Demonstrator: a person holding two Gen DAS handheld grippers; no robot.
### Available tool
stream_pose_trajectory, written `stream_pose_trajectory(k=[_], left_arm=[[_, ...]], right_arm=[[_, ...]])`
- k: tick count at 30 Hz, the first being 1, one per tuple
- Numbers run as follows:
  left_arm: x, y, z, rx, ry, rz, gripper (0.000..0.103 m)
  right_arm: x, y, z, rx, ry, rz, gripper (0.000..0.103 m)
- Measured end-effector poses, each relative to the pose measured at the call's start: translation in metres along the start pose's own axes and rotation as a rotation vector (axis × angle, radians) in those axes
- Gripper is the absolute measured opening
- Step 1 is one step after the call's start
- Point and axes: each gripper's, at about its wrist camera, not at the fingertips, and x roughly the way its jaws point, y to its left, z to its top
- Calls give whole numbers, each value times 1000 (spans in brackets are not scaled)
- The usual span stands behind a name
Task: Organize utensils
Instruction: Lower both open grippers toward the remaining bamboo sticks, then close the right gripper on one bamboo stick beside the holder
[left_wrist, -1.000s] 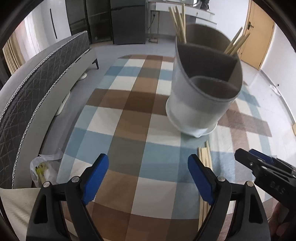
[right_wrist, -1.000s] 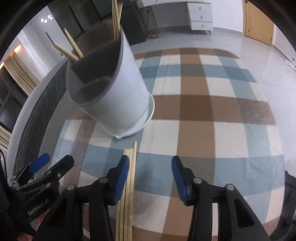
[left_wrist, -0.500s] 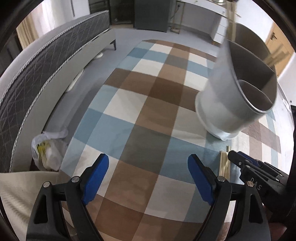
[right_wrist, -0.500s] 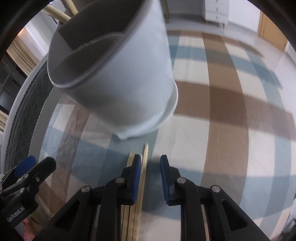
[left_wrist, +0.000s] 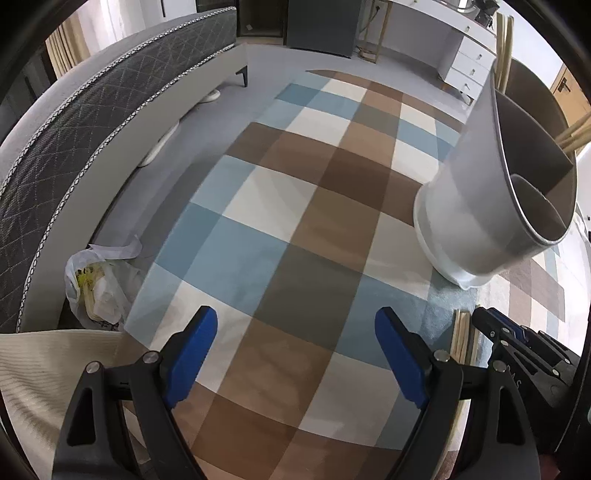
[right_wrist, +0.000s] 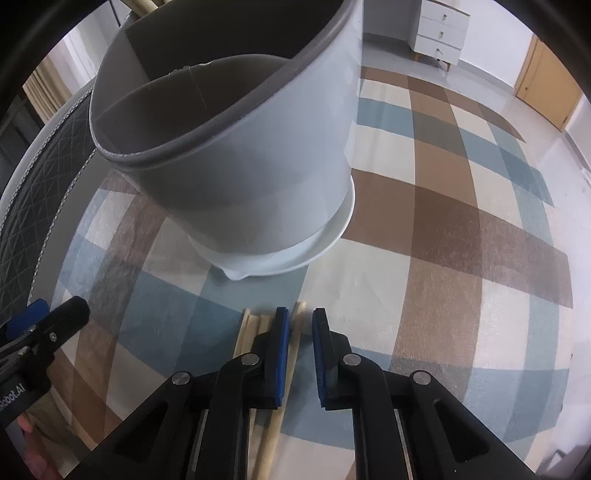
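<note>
Right gripper (right_wrist: 298, 326): jaws narrowly apart, straddling one chopstick of the chopsticks (right_wrist: 255, 328) lying on the checked rug (right_wrist: 461, 229), near the grey utensil holder (right_wrist: 258, 155). Left gripper (left_wrist: 295, 339): jaws spread wide, holding nothing.

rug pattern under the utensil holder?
Checked rug: blue, brown, cream and grey-green squares. Clearest in the left wrist view.

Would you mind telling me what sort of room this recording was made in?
Probably a bedroom or living room at home: a blue, brown and cream checked rug on the floor, a grey quilted upholstered bed or sofa edge beside it, and a white chest of drawers against the far wall.
</note>
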Motion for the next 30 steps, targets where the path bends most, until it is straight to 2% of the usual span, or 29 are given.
stream_pose_trajectory(k=[3, 5, 6, 7, 12, 17, 25, 30], left_arm=[[3, 2, 1, -12, 12, -5, 84], [5, 2, 1, -23, 33, -47, 84], [5, 1, 1, -23, 35, -55, 84], [4, 0, 0, -13, 31, -63, 84], [6, -19, -8, 75, 40, -111, 84], [11, -45, -22, 164, 120, -214, 84], [17, -70, -38, 245, 154, -203, 84], [21, -79, -48, 294, 149, -153, 84]], right_arm=[[-2, 9, -5, -23, -27, -1, 17], [-3, 16, -9, -58, -46, -17, 18], [-4, 16, -12, -58, -51, -12, 14], [-4, 15, -12, -44, -50, 3, 4], [-19, -12, -22, 108, -59, 84, 4], [-56, -54, -30, 281, -158, 193, 4], [-81, -95, -43, 420, -201, 261, 3], [-91, -101, -39, 414, -232, 264, 3]])
